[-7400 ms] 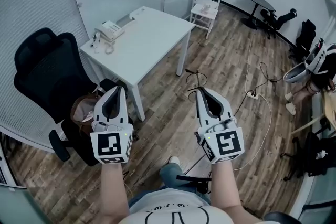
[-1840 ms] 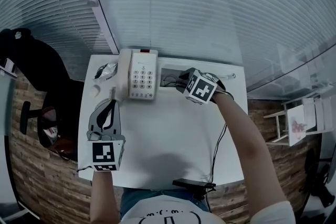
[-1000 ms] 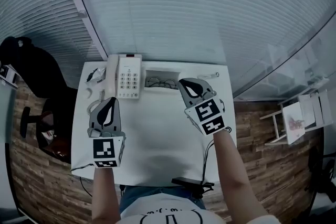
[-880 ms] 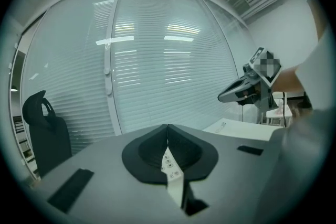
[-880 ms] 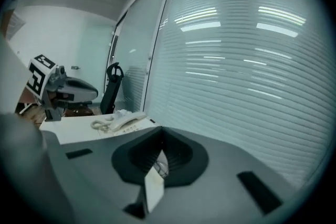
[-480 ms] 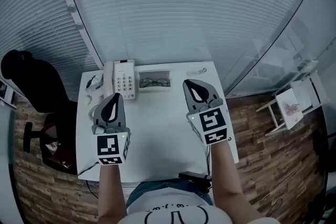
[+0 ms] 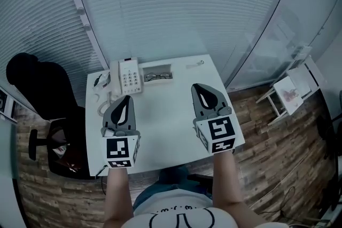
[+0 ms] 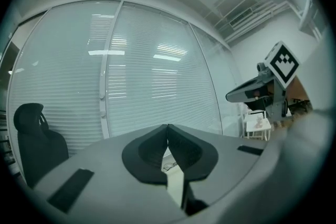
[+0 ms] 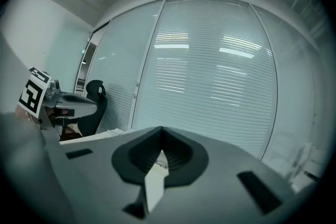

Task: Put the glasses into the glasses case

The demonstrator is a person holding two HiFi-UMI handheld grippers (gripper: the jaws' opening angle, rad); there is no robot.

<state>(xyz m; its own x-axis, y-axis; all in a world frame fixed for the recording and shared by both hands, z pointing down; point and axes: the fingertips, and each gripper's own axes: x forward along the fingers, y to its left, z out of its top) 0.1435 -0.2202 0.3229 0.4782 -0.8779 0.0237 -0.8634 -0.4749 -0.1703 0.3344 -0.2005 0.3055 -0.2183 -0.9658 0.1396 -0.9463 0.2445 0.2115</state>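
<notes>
Glasses [image 7: 155, 76]: upper centre, lying inside the open glasses case [image 7: 160, 67], beside the telephone [image 7: 128, 77]; task apparently done.
Left gripper [image 7: 126, 99]: jaws pressed together, empty, lower left.
Right gripper [image 7: 200, 87]: jaws pressed together, empty, well apart from case.
Room: bare table [image 7: 165, 125] between grippers and case.

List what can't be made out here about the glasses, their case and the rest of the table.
- Head view: the glasses are too small to tell whether they lie fully inside the glasses case.
- Left gripper view: the left gripper itself hides the table, bar a sliver of glasses.
- Head view: the small object by the table's far edge is too small to name.
</notes>
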